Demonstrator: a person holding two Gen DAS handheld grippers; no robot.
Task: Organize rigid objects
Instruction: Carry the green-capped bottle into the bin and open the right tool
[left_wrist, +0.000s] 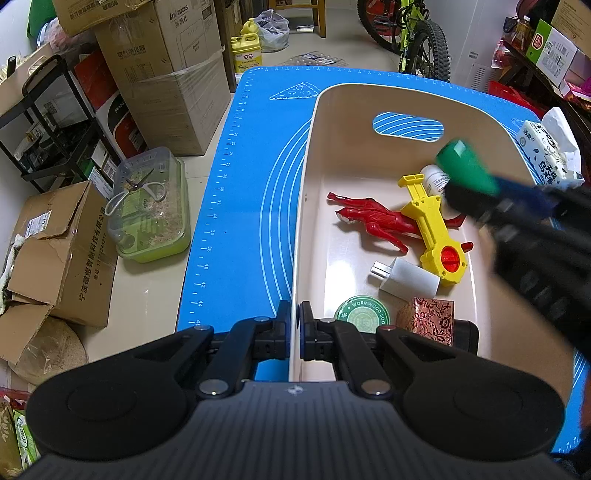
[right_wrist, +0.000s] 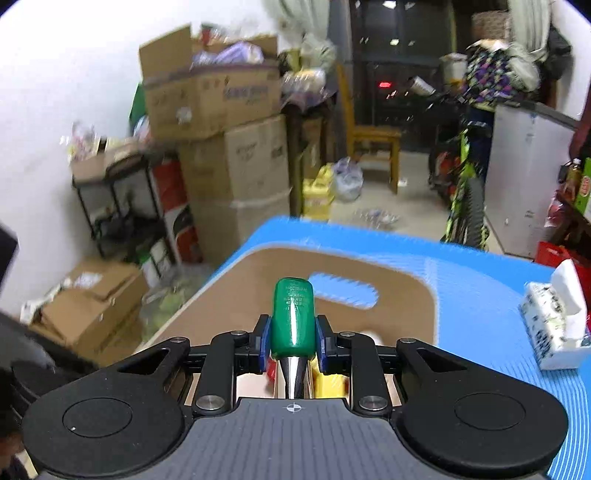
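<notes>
A beige plastic bin (left_wrist: 314, 155) stands on the blue mat (left_wrist: 258, 184). My left gripper (left_wrist: 295, 332) is shut on the bin's near wall, one finger outside and one inside. In the bin lie a red toy figure (left_wrist: 373, 221), a yellow toy launcher (left_wrist: 432, 229), a white charger (left_wrist: 406, 278), a green round tin (left_wrist: 362, 315), a patterned brown box (left_wrist: 426, 317) and a white bottle (left_wrist: 436, 179). My right gripper (right_wrist: 293, 343) is shut on a green-handled screwdriver (right_wrist: 293, 317) and hovers over the bin (right_wrist: 236, 280). It shows blurred in the left wrist view, with the green handle (left_wrist: 465, 166) above the bottle.
A tissue pack (left_wrist: 550, 155) (right_wrist: 554, 321) lies on the mat right of the bin. Left of the table, on the floor, are cardboard boxes (left_wrist: 62, 258) and a clear-lidded green container (left_wrist: 147, 206) with scissors on it. A bicycle (left_wrist: 421, 40) stands behind the table.
</notes>
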